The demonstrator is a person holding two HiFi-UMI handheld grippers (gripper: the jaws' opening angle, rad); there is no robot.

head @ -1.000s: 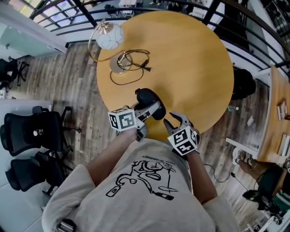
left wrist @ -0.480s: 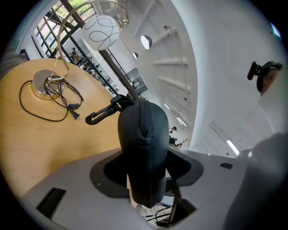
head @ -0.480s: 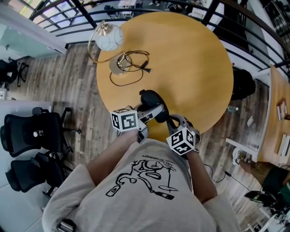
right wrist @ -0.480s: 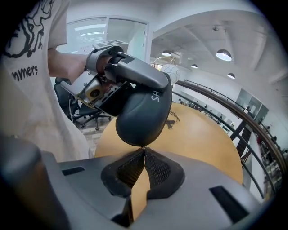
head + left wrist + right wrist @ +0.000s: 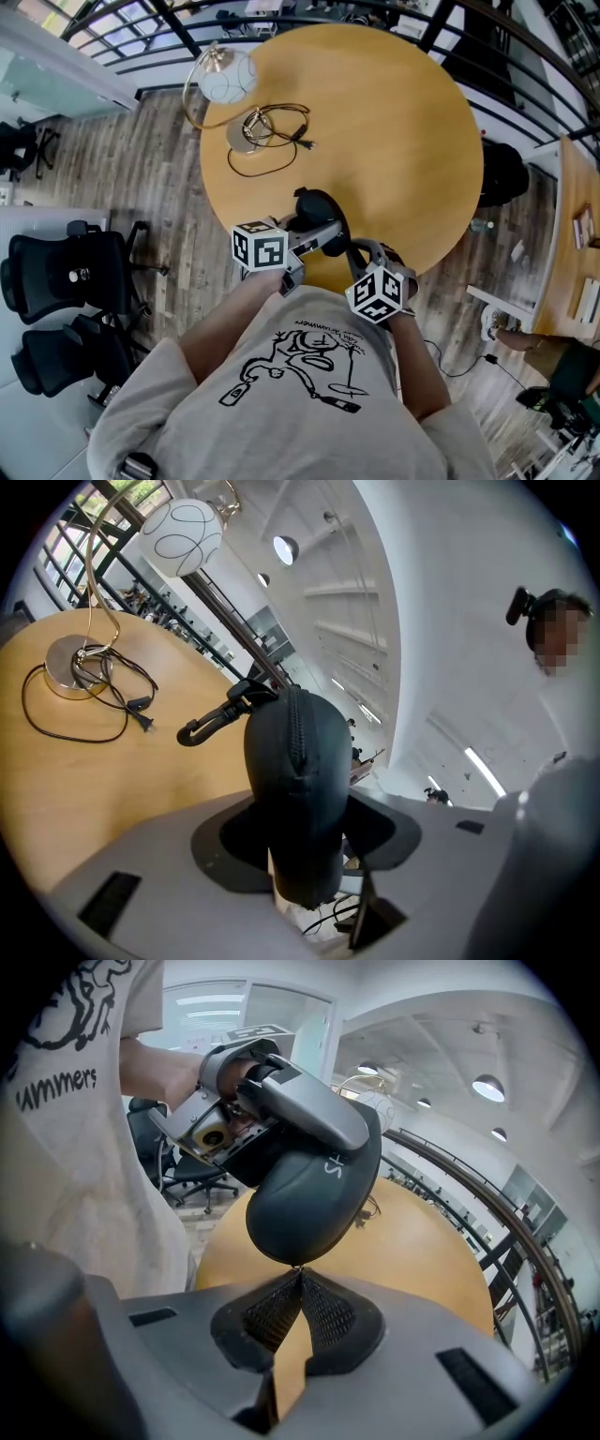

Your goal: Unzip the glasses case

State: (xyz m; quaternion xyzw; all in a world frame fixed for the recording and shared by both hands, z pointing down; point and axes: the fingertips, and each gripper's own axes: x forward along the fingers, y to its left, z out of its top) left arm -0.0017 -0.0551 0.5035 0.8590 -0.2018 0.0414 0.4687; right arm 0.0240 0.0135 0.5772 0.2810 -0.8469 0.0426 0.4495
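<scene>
Left claw (image 5: 300,846) clamped on the glasses case (image 5: 295,761), right claw (image 5: 298,1283) pinched shut at its tip.
My left jaws have just been closing, and their pads press the case's two sides, holding it in the air over the near edge of the table (image 5: 394,122) with the zip (image 5: 298,733) clear between them. The right jaws meet at the case's lower end; whether they've caught the zip tab I can't tell. The case looks light, with a stiff shell and a smooth skin, so I'd hold the flanks and pull only the tab.
</scene>
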